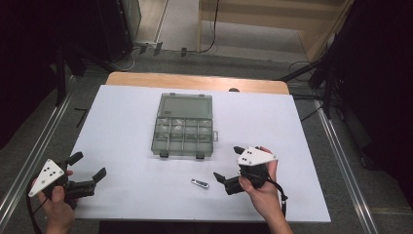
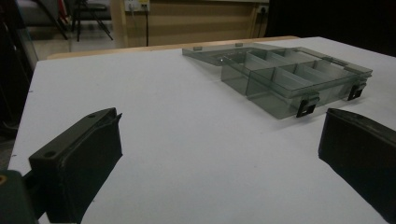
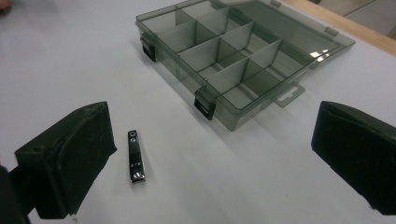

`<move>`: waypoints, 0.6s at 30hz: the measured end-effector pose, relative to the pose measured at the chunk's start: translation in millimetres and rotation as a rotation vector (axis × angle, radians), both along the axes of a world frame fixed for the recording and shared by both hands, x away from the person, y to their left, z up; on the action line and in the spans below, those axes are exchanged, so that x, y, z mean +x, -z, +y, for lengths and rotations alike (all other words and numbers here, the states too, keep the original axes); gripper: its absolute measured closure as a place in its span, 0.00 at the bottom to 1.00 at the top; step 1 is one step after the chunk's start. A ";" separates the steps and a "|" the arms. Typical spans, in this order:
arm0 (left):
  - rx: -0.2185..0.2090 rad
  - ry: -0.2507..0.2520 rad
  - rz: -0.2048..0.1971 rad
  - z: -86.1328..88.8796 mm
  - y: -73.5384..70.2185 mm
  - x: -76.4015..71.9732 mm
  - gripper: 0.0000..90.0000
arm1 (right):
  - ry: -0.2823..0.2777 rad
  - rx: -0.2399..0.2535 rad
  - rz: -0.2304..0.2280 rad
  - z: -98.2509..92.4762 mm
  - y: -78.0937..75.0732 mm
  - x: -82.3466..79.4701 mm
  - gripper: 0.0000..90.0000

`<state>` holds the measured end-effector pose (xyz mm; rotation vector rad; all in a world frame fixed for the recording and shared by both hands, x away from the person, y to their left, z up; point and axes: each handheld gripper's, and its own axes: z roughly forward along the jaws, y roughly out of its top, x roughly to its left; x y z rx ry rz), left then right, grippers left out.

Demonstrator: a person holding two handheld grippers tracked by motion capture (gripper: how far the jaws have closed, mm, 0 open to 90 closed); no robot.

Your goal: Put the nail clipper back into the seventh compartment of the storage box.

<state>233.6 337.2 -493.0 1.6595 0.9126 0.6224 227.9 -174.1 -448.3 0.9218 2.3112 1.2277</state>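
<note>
Jaws on both the left gripper [image 1: 89, 166] and right gripper [image 1: 228, 163] are wide open, holding nothing; nail clipper [image 1: 199, 184] lies near the right one, just in front of the open organizer box [image 1: 183, 127].

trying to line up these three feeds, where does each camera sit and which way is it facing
High view: fixed above the person's side, looking forward and down on the white table; both hands show, with the left gripper and right gripper.
Left gripper view: rides on the left gripper, low over the table, facing the open organizer box; its two black jaws show.
Right gripper view: rides on the right gripper, tilted down at the nail clipper and box; its jaws show.
Shared: all three see the box; high and right gripper views share the clipper.
</note>
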 end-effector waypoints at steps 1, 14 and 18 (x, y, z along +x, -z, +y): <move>0.000 0.000 0.000 0.0 0.0 0.0 0.00 | 0.000 0.000 0.000 0.0 0.0 0.0 0.00; 0.014 0.011 0.009 -1.5 0.7 1.7 0.00 | -0.074 -0.080 0.069 19.2 3.6 5.4 0.09; 0.017 0.013 0.011 -1.8 0.8 2.0 0.00 | -0.092 -0.117 0.101 24.6 6.2 7.9 0.15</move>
